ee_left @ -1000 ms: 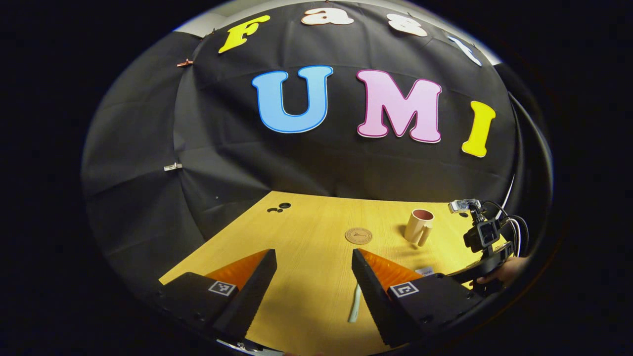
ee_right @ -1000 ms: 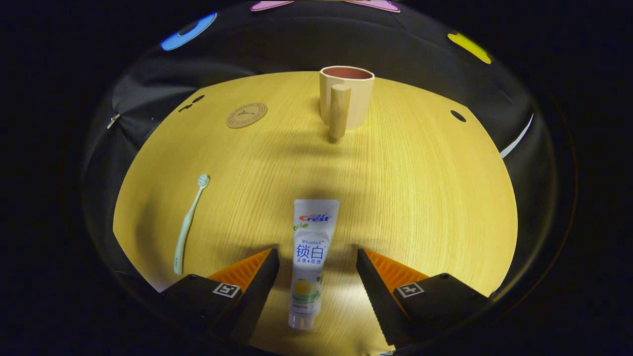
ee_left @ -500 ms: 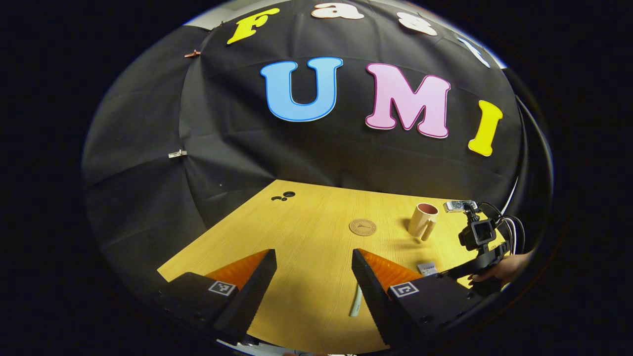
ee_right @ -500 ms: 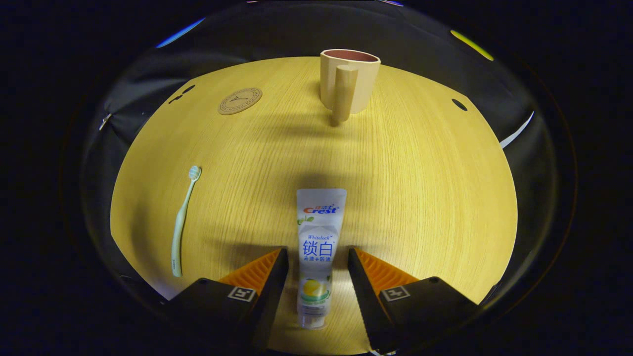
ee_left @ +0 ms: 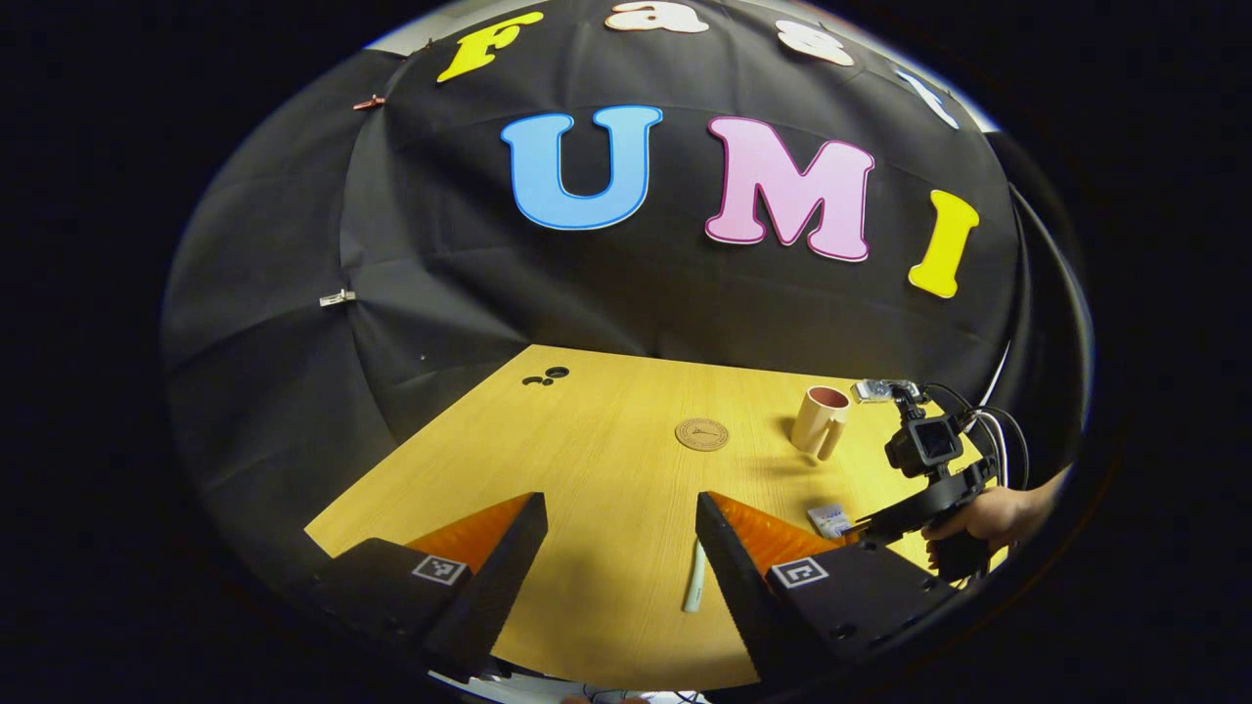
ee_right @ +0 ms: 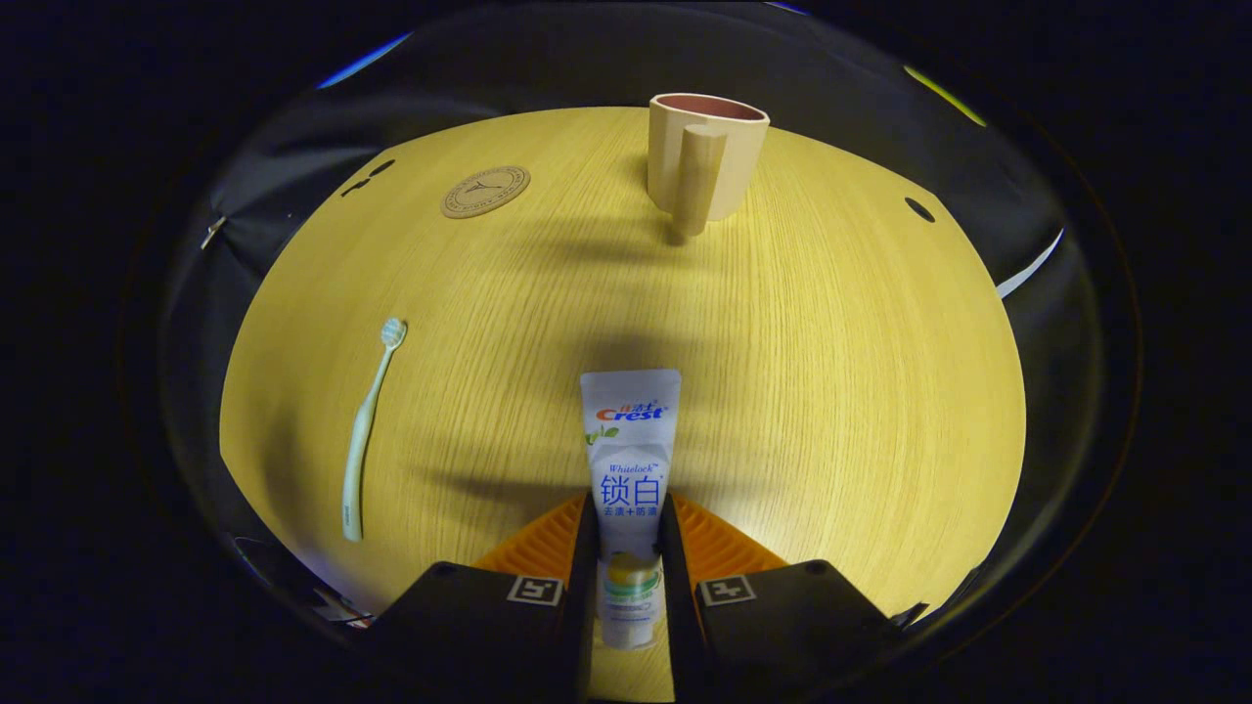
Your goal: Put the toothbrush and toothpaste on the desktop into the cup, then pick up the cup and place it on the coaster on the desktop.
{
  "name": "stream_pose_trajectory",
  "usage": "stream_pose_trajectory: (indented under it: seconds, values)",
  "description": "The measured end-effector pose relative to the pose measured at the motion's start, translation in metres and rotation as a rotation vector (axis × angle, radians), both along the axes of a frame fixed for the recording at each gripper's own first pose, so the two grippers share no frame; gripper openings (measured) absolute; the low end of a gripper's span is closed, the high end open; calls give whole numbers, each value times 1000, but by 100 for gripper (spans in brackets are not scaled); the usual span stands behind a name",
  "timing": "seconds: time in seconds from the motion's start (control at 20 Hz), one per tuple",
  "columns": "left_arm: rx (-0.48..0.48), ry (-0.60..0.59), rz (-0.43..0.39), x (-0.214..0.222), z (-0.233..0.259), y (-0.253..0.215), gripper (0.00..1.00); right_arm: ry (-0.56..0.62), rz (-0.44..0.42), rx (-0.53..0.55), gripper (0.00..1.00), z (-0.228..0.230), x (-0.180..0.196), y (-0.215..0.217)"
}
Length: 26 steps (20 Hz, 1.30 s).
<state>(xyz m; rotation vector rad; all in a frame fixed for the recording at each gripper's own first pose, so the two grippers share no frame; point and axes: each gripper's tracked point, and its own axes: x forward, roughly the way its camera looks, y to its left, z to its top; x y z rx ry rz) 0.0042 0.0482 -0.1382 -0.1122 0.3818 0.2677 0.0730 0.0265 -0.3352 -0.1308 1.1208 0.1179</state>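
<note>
In the right gripper view my right gripper [ee_right: 627, 523] is shut on the white toothpaste tube [ee_right: 630, 440], both fingers pressed on its lower half; the tube points toward the beige cup [ee_right: 706, 161] standing upright at the far side. A pale green toothbrush [ee_right: 370, 420] lies flat to the left. The round coaster [ee_right: 485, 191] rests at the far left. In the left gripper view my left gripper [ee_left: 621, 523] stands open above the near table edge, the toothbrush [ee_left: 695, 577] partly hidden beside its right finger. That view also holds the coaster [ee_left: 701, 433], the cup [ee_left: 819, 418] and the right gripper [ee_left: 861, 528].
The wooden table [ee_right: 831, 391] has small round holes at its far left [ee_right: 367, 178] and far right [ee_right: 918, 209]. A hand [ee_left: 993, 515] holds the right gripper at the table's right side, with cables behind it. Black cloth walls close the back and left.
My right gripper has gone from open to shut on the toothpaste tube. The left gripper stayed open, shifting only slightly.
</note>
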Motion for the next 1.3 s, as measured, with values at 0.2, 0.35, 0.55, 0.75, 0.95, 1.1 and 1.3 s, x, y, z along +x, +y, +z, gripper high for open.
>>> stream_pose_trajectory:
  seconds: [0.2, 0.35, 0.55, 0.75, 0.95, 1.1, 1.3]
  values:
    - [-9, 18, -31, 5, -7, -3, 97, -10, 17, 25, 26, -1, 0, 2]
    - [-34, 50, -68, 15, -14, -7, 97, 12, -18, 78, 31, 1, -4, 0]
    - [-158, 131, -131, 30, -38, -22, 98, -29, -12, 98, 25, 15, -6, -7]
    - [-191, 311, -209, 44, -87, -34, 96, -65, -7, 115, 25, 30, -10, -14]
    - [-186, 440, -250, 68, -125, -46, 96, -78, -4, 162, 25, 44, -17, -18]
    - [-186, 514, -259, 82, -146, -56, 95, -84, -32, 189, 25, 50, -21, -26]
    - [-186, 631, -275, 91, -173, -64, 89, -106, -39, 191, 25, 54, -24, -38]
